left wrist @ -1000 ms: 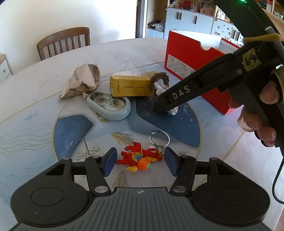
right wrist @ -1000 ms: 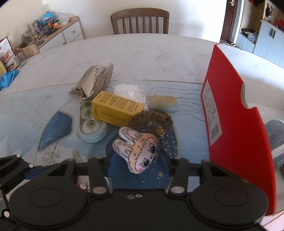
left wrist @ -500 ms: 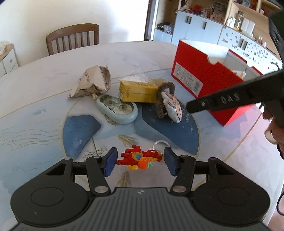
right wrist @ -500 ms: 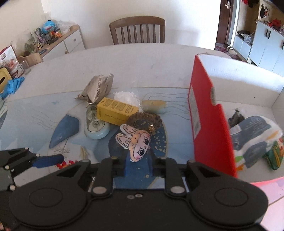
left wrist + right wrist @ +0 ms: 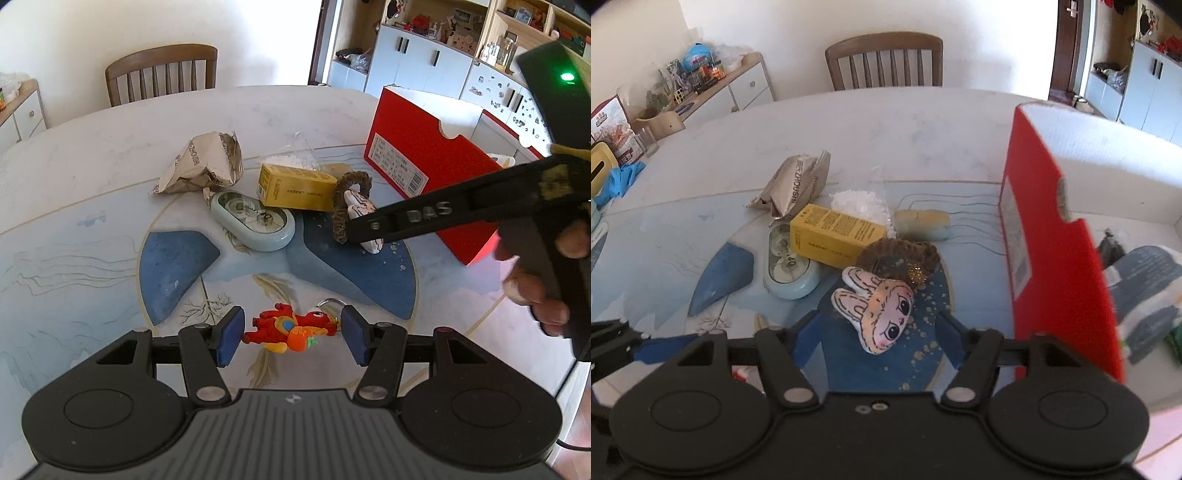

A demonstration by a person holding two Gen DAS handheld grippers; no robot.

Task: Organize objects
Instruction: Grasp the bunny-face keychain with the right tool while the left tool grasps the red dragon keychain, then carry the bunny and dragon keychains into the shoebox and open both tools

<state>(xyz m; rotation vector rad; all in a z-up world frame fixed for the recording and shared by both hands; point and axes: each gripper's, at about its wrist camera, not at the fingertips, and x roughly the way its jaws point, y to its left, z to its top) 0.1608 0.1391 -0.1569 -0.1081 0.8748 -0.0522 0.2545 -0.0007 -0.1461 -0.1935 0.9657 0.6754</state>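
A red toy figure on a key ring lies on the table between the blue pads of my left gripper, which stands open with a gap on each side. A bunny-face plush joined to a brown furry ring rests on the blue table pattern. My right gripper is around its near end with jaws opening, pads off the plush. From the left wrist view the right gripper reaches over the plush. An open red box stands to the right.
Behind the plush lie a yellow carton, a pale blue oval case, a crumpled paper bag, a clear bag of white granules and a pale oval bar. Bagged items fill the box. A wooden chair stands beyond the table.
The right gripper's jaws narrowed half a second ago and now stand wide. It drew back from the plush, then came over it again. The plush stayed on the table; the left gripper held still.
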